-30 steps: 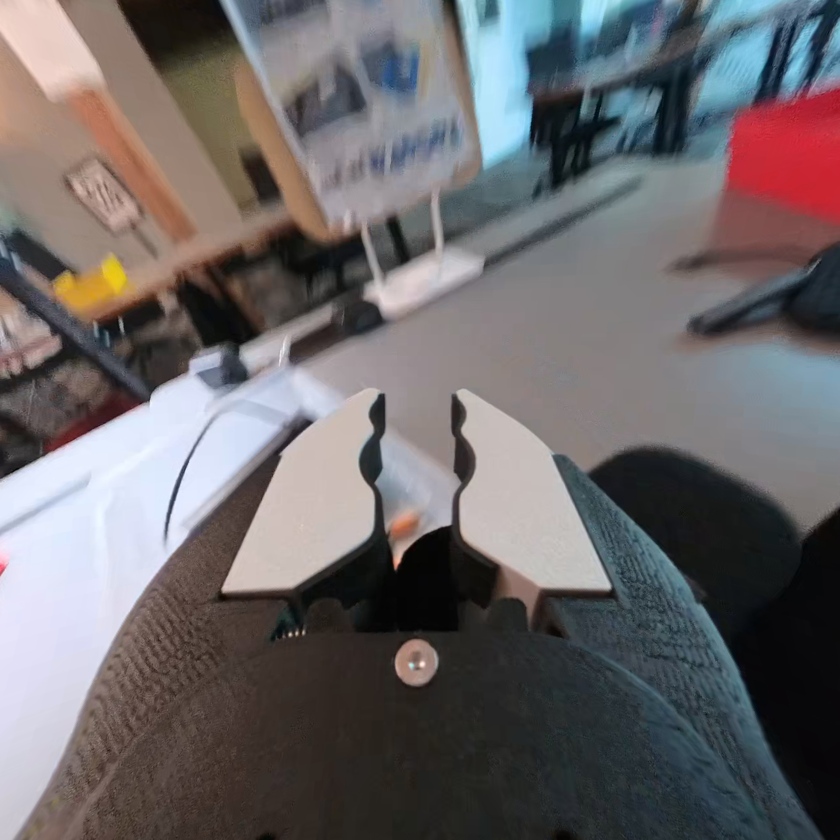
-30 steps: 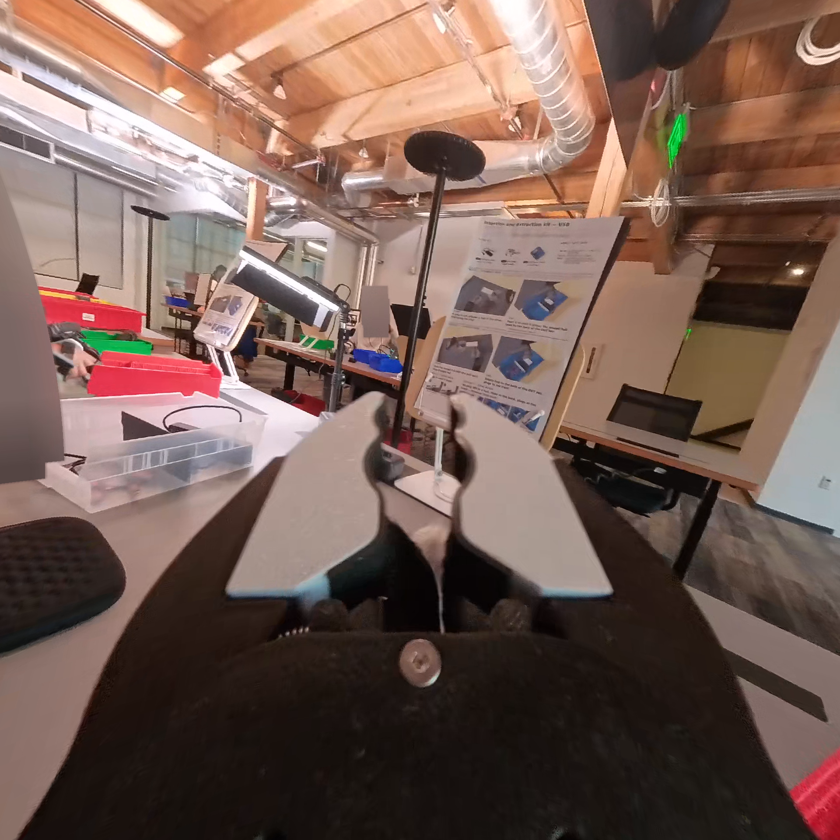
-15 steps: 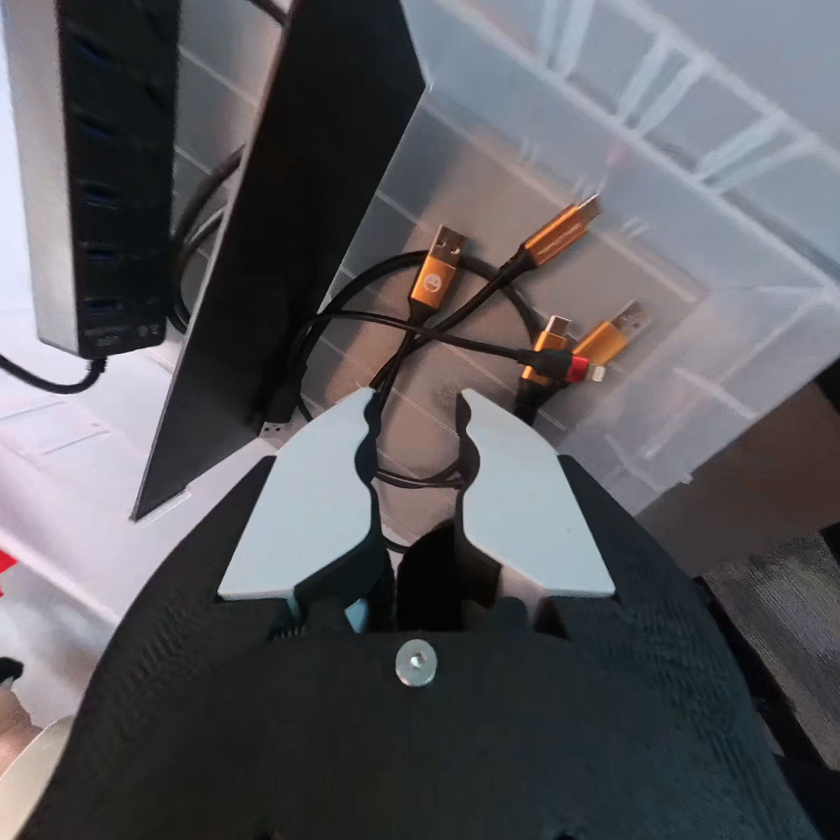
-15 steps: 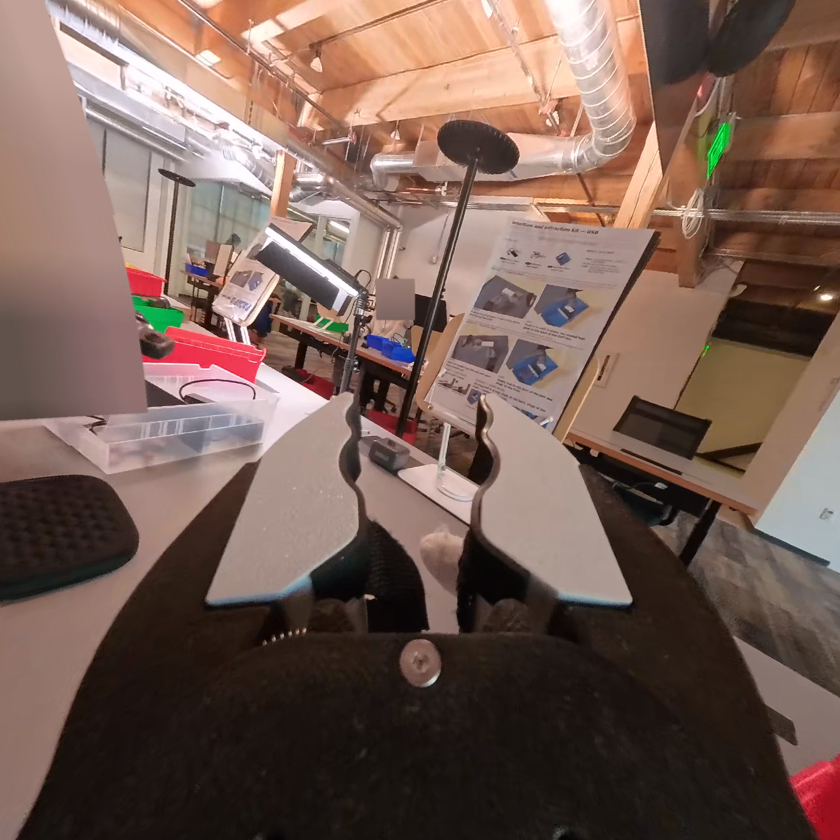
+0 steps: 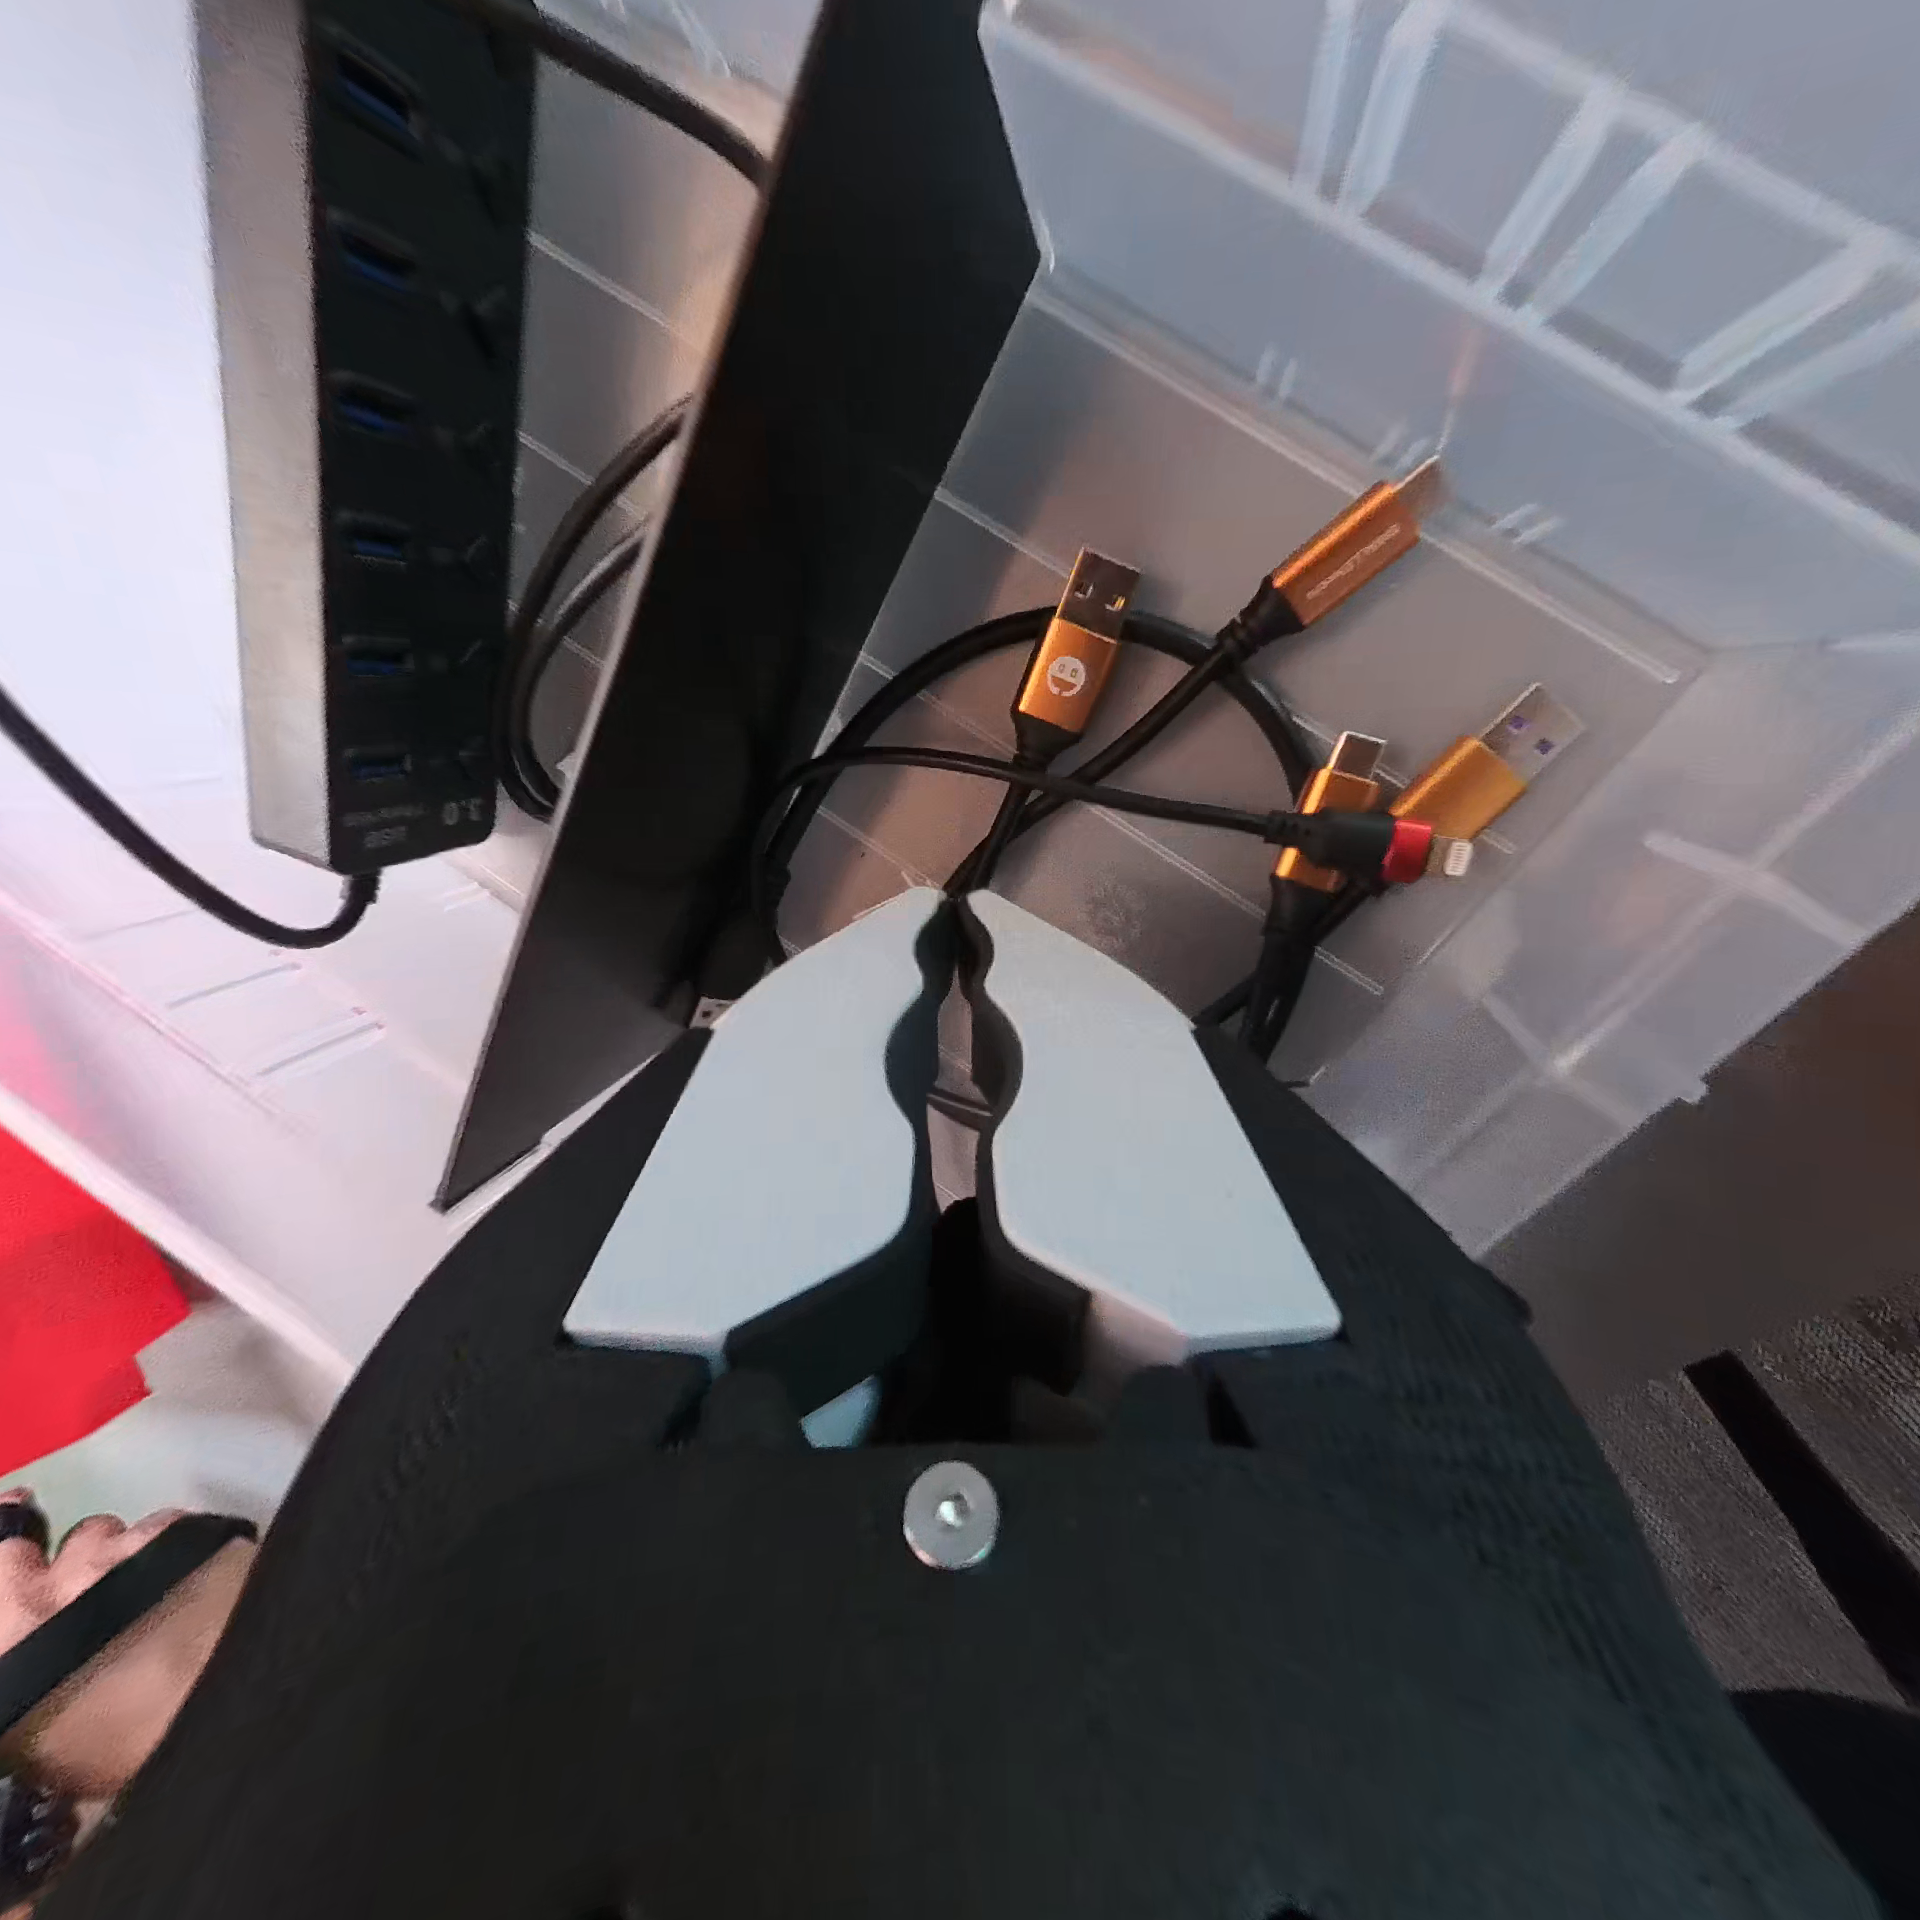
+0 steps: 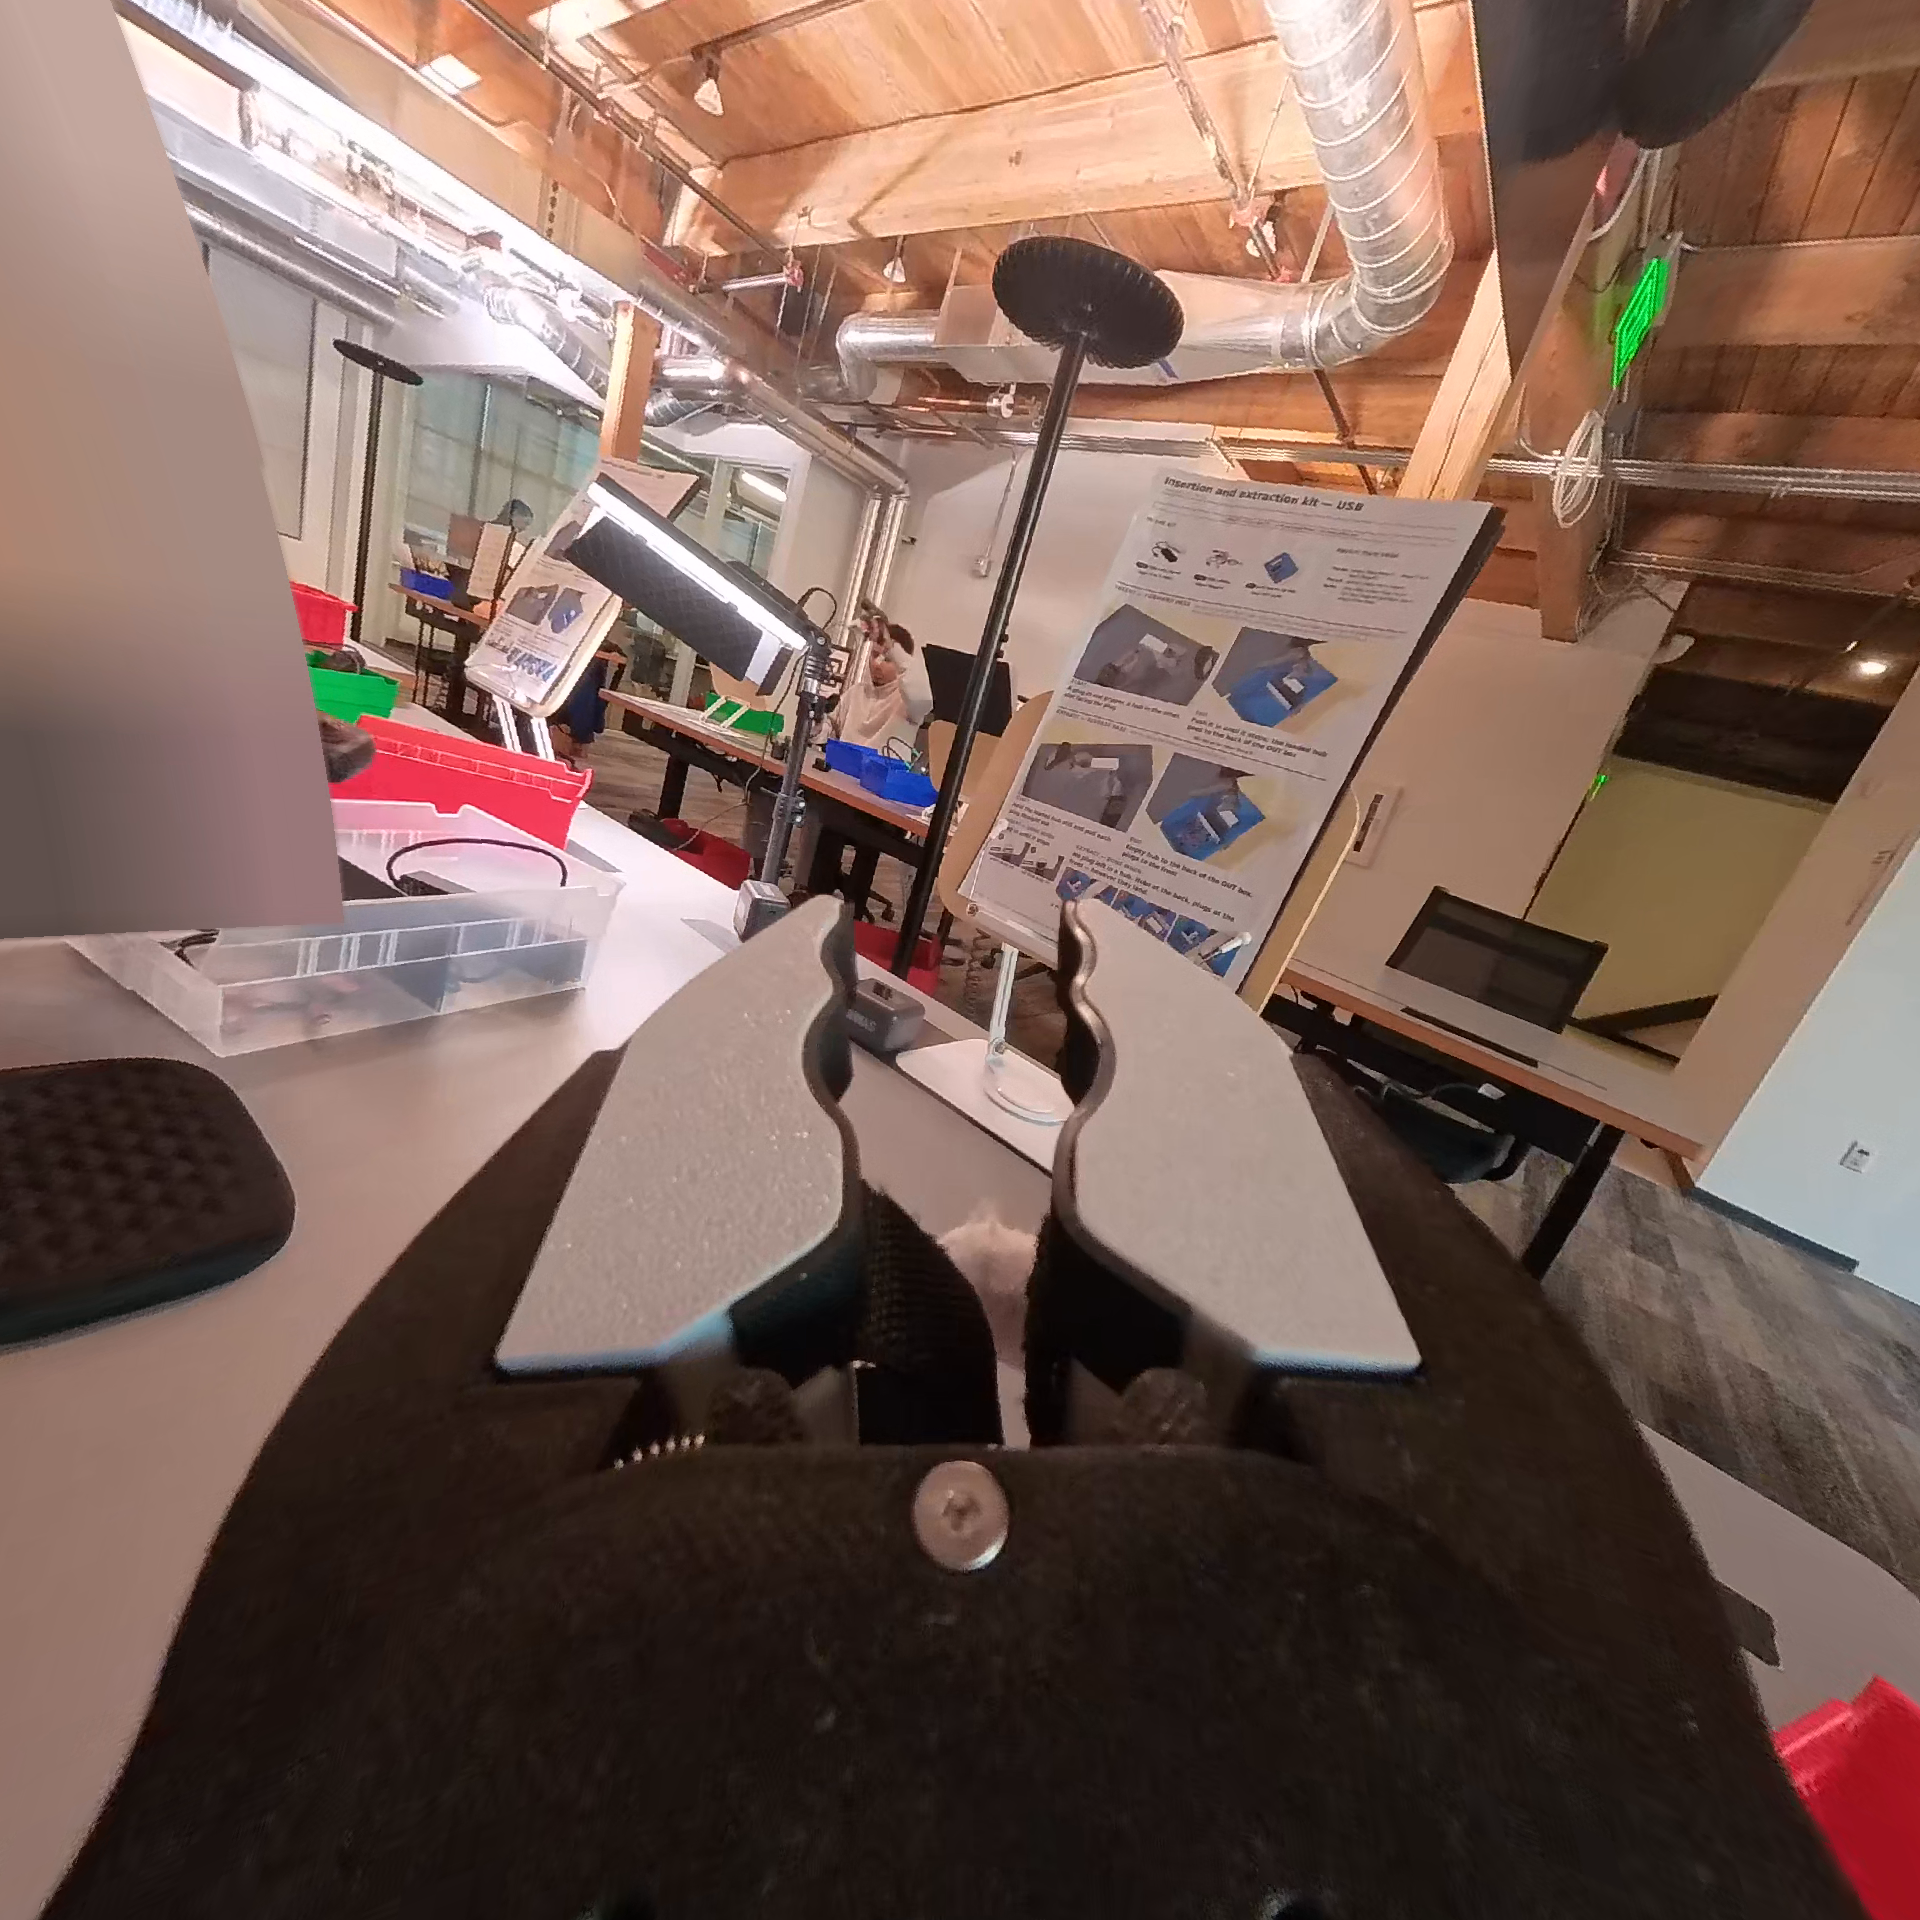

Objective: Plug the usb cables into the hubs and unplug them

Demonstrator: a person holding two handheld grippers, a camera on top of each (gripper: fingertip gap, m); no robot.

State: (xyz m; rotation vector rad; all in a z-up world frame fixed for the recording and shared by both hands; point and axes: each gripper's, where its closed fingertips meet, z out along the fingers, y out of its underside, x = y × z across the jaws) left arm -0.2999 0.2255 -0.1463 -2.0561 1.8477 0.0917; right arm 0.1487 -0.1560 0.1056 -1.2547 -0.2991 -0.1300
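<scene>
In the left wrist view, a silver-and-black USB hub [image 5: 384, 468] with several blue ports lies in a clear plastic box [image 5: 1558, 312], left of a black divider panel [image 5: 790, 520]. Right of the panel lie black cables with loose plugs: an orange USB-A plug [image 5: 1070, 665], a slim orange plug [image 5: 1340, 551], and a bunch with two orange plugs [image 5: 1475, 779] and a red one [image 5: 1413, 847]. My left gripper [image 5: 956, 914] is shut on the black cables just below the orange USB-A plug. My right gripper [image 6: 951, 925] is open and empty above the grey table [image 6: 468, 1143].
The right wrist view shows the clear box [image 6: 395, 935] at the far left, a black pad [image 6: 114, 1174], red bins [image 6: 457, 779], a small grey device [image 6: 883, 1013], a lamp pole [image 6: 997, 644] and a poster on a stand [image 6: 1226, 727]. A hand [image 5: 62, 1621] shows lower left in the left wrist view. The grippers' ends are close to 65 cm from one another. From the left gripper's tips to the silver-and-black USB hub [image 5: 384, 468] is close to 12 cm.
My left gripper swung from facing the room down into the box, then closed on the black cables. My right gripper opened wider and tilted slightly.
</scene>
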